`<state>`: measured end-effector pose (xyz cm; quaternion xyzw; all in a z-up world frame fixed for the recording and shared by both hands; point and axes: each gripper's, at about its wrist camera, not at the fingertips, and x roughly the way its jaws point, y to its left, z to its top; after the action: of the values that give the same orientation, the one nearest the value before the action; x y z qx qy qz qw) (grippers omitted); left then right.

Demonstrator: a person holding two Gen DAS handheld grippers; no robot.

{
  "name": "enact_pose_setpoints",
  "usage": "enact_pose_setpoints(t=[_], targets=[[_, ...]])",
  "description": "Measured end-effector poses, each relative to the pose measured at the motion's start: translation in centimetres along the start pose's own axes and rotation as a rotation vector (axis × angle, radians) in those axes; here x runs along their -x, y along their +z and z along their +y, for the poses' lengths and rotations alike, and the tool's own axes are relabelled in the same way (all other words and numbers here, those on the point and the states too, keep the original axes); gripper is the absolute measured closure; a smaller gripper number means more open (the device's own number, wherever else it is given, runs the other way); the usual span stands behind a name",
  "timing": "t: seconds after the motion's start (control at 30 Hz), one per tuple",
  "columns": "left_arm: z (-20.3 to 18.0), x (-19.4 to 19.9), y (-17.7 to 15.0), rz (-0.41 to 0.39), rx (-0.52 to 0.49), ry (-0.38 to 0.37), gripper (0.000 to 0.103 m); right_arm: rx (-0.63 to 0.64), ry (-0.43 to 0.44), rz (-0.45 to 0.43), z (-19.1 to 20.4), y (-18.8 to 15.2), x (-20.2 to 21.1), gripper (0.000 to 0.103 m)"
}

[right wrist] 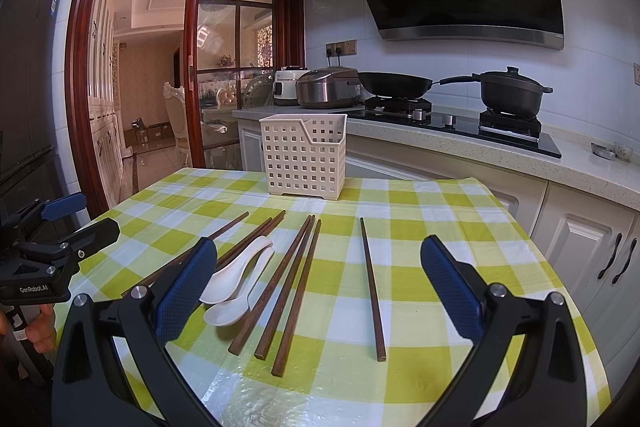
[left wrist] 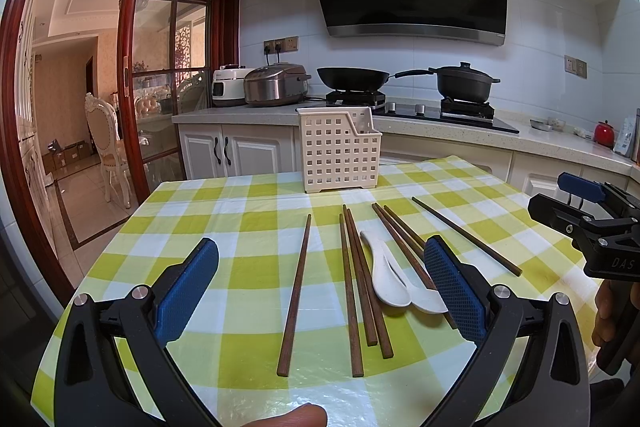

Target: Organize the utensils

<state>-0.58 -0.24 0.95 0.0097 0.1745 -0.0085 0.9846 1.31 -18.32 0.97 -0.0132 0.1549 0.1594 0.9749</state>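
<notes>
Several dark wooden chopsticks (left wrist: pixel 352 291) lie spread on the yellow-green checked tablecloth (left wrist: pixel 240 211), with two white ceramic spoons (left wrist: pixel 386 273) among them. A cream perforated utensil basket (left wrist: pixel 338 151) stands upright at the table's far edge. My left gripper (left wrist: pixel 320 263) is open and empty, hovering above the near chopsticks. In the right wrist view the same chopsticks (right wrist: pixel 288 287), spoons (right wrist: pixel 236 283) and basket (right wrist: pixel 304 157) show. My right gripper (right wrist: pixel 318 261) is open and empty above them. Each gripper shows at the other view's edge.
Behind the table runs a kitchen counter (left wrist: pixel 440 125) with a gas hob, a black wok (left wrist: pixel 352 77), a lidded pot (left wrist: pixel 464 83) and two rice cookers (left wrist: pixel 276 85). A glass sliding door (left wrist: pixel 168 67) stands at the left. White cabinets (right wrist: pixel 592 247) are close on the right.
</notes>
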Motion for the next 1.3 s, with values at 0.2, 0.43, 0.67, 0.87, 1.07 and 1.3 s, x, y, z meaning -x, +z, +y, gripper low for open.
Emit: enact_pose_setpoints(t=[0.2, 0.43, 0.67, 0.87, 1.07, 1.3], targets=[[0.0, 0.0, -0.1, 0.0, 0.0, 0.0, 0.007, 0.001, 0.0, 0.0, 0.1, 0.0, 0.0, 0.004], [0.0, 0.0, 0.0, -0.001, 0.0, 0.0, 0.007, 0.0, 0.0, 0.001, 0.0, -0.1, 0.0, 0.004], [0.0, 0.0, -0.1, 0.001, 0.001, 0.0, 0.007, 0.0, 0.001, 0.002, 0.1, -0.1, -0.1, 0.004], [0.0, 0.2, 0.0, 0.004, 0.006, 0.002, 0.007, 0.005, -0.005, 0.008, 0.1, 0.0, -0.1, 0.004], [1.5, -1.7, 0.2, 0.079, 0.03, -0.038, 0.007, 0.042, -0.087, 0.1, 0.2, 0.3, -2.1, 0.004], [3.3, -5.2, 0.9, 0.23, 0.04, -0.048, 0.007, 0.015, -0.112, 0.244, -2.4, 1.3, -6.6, 0.004]])
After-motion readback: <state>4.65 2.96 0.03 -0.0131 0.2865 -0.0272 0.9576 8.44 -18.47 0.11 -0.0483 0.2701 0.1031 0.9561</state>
